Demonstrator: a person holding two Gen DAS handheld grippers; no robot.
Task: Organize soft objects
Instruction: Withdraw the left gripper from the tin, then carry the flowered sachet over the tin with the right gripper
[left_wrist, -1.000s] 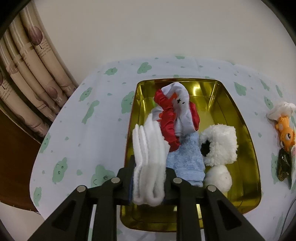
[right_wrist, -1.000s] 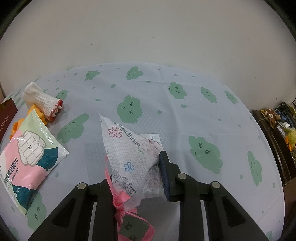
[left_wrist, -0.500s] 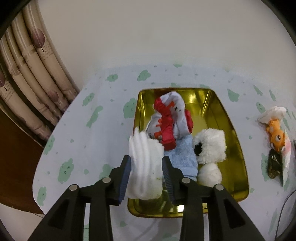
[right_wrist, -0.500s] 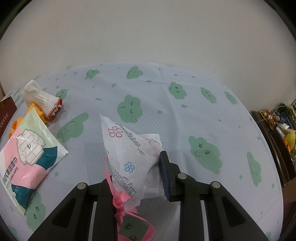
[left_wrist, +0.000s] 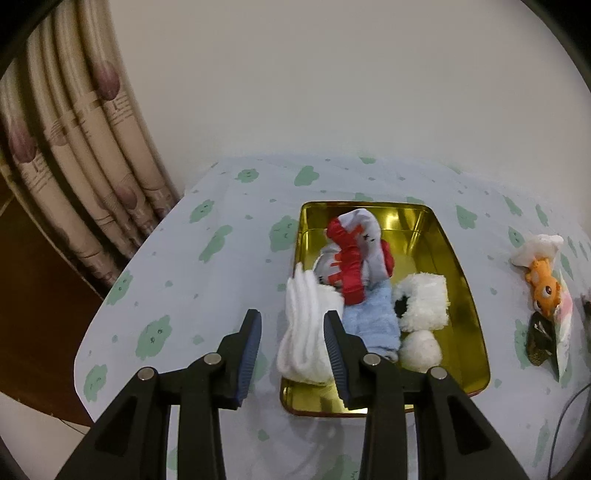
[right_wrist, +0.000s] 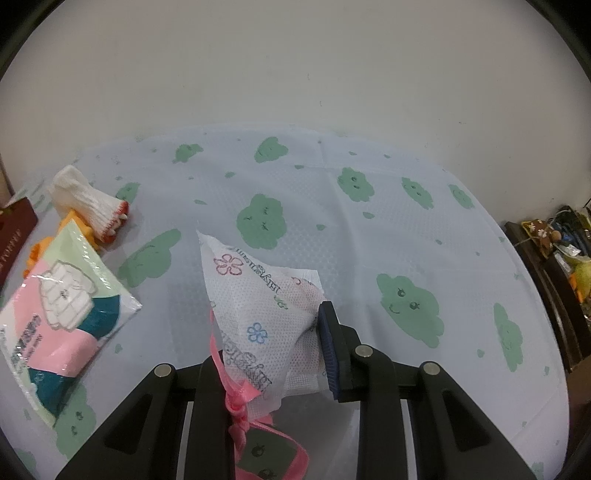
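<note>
Above tablecloth (left_wrist: 207, 280), left gripper (left_wrist: 291, 332) jaws apart.

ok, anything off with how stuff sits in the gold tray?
One thing: the white folded cloth hangs over the tray's near-left rim, partly outside. The other soft items lie fully inside, loosely piled.

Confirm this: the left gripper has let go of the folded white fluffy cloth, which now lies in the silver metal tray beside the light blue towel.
One detail is wrong: the metal tray is gold, not silver, as the left wrist view shows. The rest holds: the left gripper, whose jaws have just been opening, stands clear of the folded white fluffy cloth, which lies in that tray beside the light blue towel.
</note>
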